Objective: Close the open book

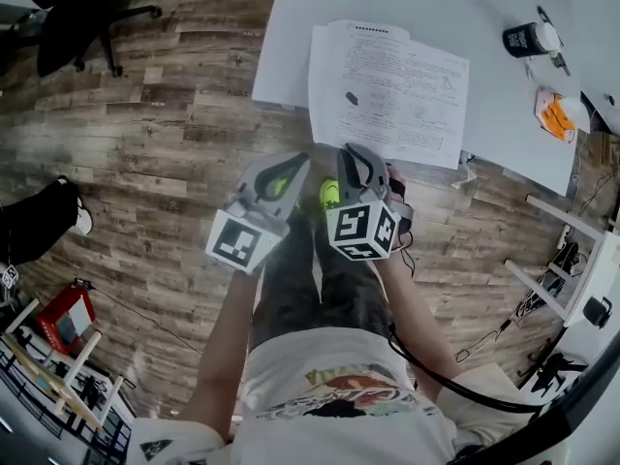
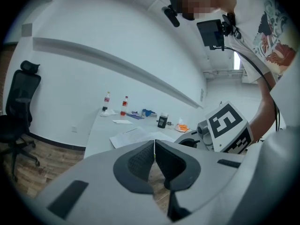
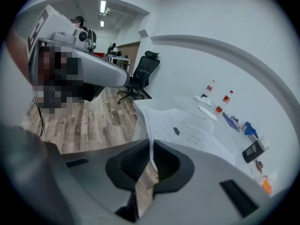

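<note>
The left gripper hovers over the wood floor, its jaws pressed together on nothing. Just beside it, the right gripper has its jaws closed and empty too. Beyond them, the open book lies flat, overhanging the near edge of the white table.

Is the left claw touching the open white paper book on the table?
Apart. The head view shows wood floor between the left claw and the near corner of the open white paper book. The claw is shut, empty.

White printed book, white table, grey-brown plank floor
</note>
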A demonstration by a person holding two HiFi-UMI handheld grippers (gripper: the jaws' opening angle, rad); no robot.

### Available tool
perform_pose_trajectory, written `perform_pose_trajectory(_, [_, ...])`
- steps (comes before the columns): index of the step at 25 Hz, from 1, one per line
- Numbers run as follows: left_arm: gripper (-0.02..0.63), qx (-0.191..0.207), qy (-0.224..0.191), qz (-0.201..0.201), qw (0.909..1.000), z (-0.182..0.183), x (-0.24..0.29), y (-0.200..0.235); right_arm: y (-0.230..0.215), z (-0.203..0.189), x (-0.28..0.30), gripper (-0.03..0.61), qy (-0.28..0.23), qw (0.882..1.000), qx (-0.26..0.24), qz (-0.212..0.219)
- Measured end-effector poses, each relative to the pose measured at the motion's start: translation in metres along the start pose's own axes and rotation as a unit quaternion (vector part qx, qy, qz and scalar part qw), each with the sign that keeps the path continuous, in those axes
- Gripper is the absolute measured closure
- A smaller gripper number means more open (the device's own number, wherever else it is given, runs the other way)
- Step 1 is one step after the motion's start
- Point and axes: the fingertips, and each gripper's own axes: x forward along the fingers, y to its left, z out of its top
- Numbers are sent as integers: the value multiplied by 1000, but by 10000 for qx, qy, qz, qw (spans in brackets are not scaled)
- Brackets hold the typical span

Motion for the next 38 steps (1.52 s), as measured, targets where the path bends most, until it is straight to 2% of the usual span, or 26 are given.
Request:
perform_pose_trajectory(4, [600,33,-69,-49,10000,22,2,-7,-11,7,-17,546,-67,9999,152,39])
perform_pose_trajectory(8, [600,51,31,-52,10000,33,-1,-18,-22,7,-38,548,-109,9991,400,104])
perform_pose_trajectory(18, [600,257,54,-304,9992,76,12,-61,-57,-2,-83,548,-74,9966,818,-11])
perform_pose_trajectory(21, [600,331,93,-340,9988,79,21,-75,-65,-9,-93,548,-82,9954,955,-7])
perform_pose_trajectory(27, [600,210,140,-354,9991,84,36,-95,-81,-23,-109,549,-91,9936,1125,17])
perform_pose_trajectory(33, [600,445,267,-332,9981,87,44,-108,-94,-38,-119,549,-146,9920,1255,8])
perform_pose_trajectory(38, [600,450,269,-333,9981,87,59,-121,-105,-53,-126,549,-171,9896,1428,12])
